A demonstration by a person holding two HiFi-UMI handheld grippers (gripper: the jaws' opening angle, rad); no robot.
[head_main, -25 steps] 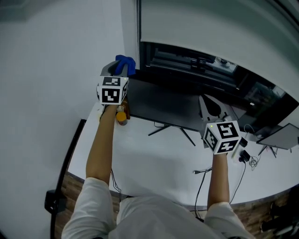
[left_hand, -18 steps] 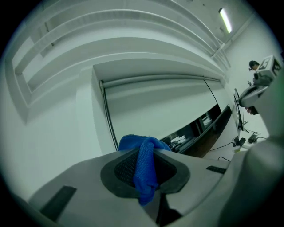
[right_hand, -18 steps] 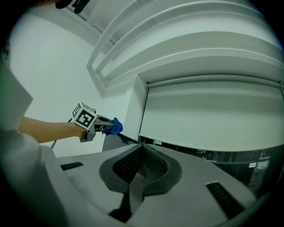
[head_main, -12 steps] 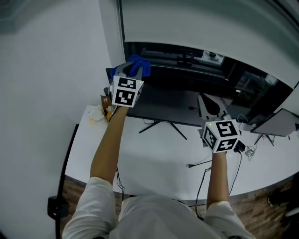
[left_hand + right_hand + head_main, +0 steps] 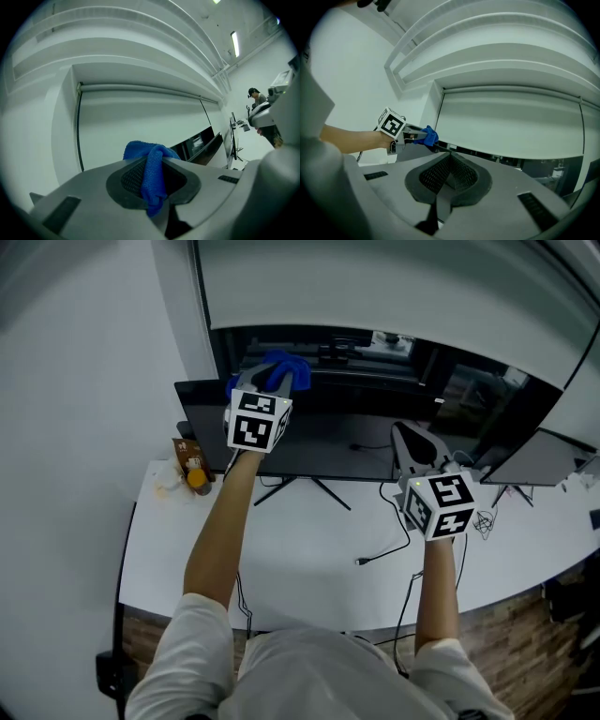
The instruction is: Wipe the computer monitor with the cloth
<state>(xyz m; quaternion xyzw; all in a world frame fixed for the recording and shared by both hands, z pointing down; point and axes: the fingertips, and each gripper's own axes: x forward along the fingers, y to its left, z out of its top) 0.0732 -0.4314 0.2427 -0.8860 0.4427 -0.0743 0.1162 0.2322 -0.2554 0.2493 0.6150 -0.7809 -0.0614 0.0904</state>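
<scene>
A wide black computer monitor stands on a white desk, its screen facing me. My left gripper is shut on a blue cloth at the monitor's top edge, near its left end. That cloth hangs bunched between the jaws in the left gripper view. The right gripper view shows the cloth held against the monitor's top edge. My right gripper hangs in front of the screen's right part, shut with nothing in it.
A brown packet and an orange-capped bottle sit at the desk's left end. Loose cables trail below the monitor's thin stand. A second dark screen stands at the right. A dark window band runs behind the monitor.
My left gripper has carried the cloth up and rightward from the monitor's left corner onto its top edge. The head view has shifted, showing more of the desk's right side. The right gripper barely moved.
</scene>
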